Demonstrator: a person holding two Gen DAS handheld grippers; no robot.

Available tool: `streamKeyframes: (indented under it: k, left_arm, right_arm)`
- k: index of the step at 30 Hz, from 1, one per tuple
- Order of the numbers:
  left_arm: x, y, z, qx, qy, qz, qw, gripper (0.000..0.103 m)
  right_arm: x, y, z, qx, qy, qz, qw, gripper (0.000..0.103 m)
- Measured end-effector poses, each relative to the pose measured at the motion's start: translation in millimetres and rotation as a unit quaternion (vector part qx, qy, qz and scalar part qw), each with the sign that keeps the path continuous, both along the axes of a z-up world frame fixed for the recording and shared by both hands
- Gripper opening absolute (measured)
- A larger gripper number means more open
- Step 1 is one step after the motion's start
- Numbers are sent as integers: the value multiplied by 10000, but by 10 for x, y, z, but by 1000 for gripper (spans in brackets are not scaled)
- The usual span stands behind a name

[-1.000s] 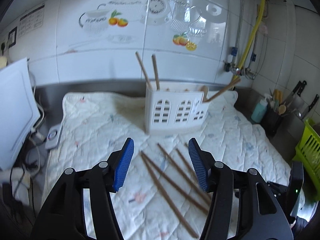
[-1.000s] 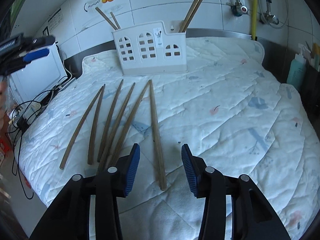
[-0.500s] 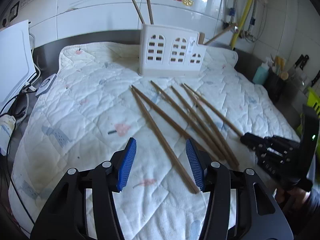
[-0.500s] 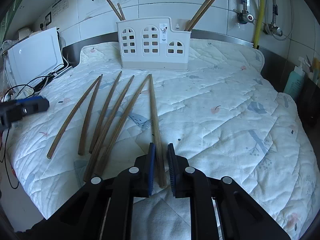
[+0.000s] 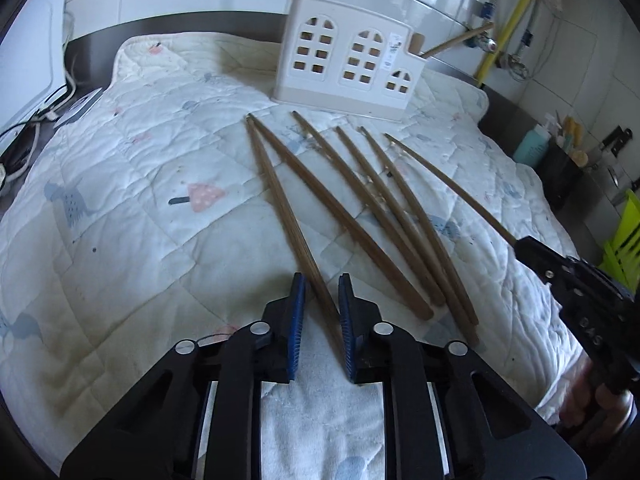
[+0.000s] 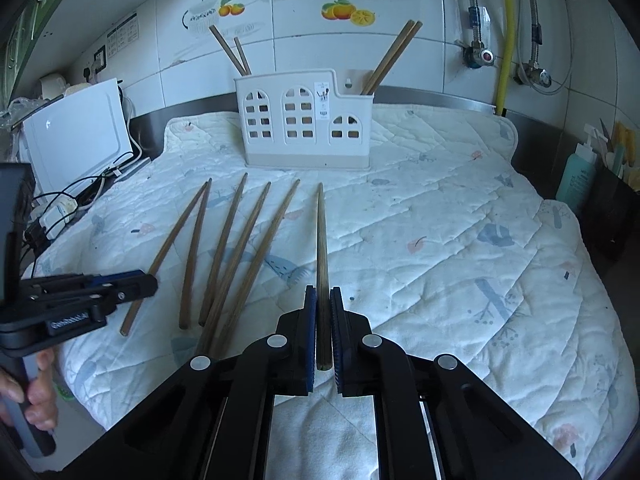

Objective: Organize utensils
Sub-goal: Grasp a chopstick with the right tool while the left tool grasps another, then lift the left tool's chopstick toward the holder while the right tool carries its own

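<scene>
Since the holder (image 6: pixel 304 128) already has a pair (image 6: pixel 230 50) leaning out of its tall left bay and another pair (image 6: pixel 394 54) out of its low right bay, the six sticks on the mat (image 6: pixel 440 220) seem fanned with thin tips toward it so each can be taken by its thick near end and dropped in tip-down. The right claw (image 6: pixel 323 290) is pinched tight on the butt of the right stick (image 6: pixel 321 240), which points straight at the holder and lies a little apart from the rest, an easy first pick. The left claw (image 5: pixel 321 276) sits narrow astride the butt of the left stick (image 5: pixel 274 192); cloth shows between one pad and the wood, so I cannot tell whether it grips yet. Taking the two outer sticks at once keeps the claws well apart and leaves the middle four (image 6: pixel 236 240), which crowd and partly cross at their near ends, undisturbed. Writing is scarce: a small sticker (image 6: pixel 323 102) on the holder's front carries print too fine to read, a wall chart (image 6: pixel 122 36) is likewise illegible, and the right claw's body, seen from the left wrist, bears raised letters (image 5: pixel 590 330) that look like "DAS"
</scene>
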State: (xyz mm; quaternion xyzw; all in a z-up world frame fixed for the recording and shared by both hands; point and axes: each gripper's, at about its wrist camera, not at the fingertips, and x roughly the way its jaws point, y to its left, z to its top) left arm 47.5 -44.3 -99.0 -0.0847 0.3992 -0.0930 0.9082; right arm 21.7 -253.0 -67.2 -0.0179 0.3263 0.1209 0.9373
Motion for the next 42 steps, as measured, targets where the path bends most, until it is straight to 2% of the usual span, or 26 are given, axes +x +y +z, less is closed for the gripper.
streamKeyframes:
  k: [5, 10, 14, 19, 23, 30, 34, 42]
  left_arm:
    - [-27, -112, -6, 391, -157, 185, 9989, 12]
    - [-17, 3, 36, 224, -39, 53, 9997, 7]
    - [-74, 136, 145, 223, -137, -124, 9996, 5]
    - [-146, 301, 351, 331, -486, -140, 9982, 5]
    - [-157, 432, 513, 278, -792, -57, 9965, 5]
    - [-74, 567, 721, 269, -1227, 81, 9920, 5]
    - [-21, 578, 786, 277, -1324, 98, 9908, 4]
    - [22, 596, 859, 271, -1396, 79, 9898, 4]
  right_arm:
    - [-41, 33, 93, 53, -127, 11, 9999, 7]
    - [-94, 62, 196, 89, -248, 29, 9996, 7]
    - [-116, 63, 320, 125, -384, 31, 9992, 7]
    - [-112, 41, 516, 189, -600, 33, 9980, 7]
    - [-50, 18, 694, 261, -742, 63, 9969, 7]
    - [153, -12, 906, 413, -797, 119, 9959, 4]
    - [154, -12, 795, 467, -612, 163, 9969, 4]
    - [108, -71, 130, 641, 290, 55, 9975, 5]
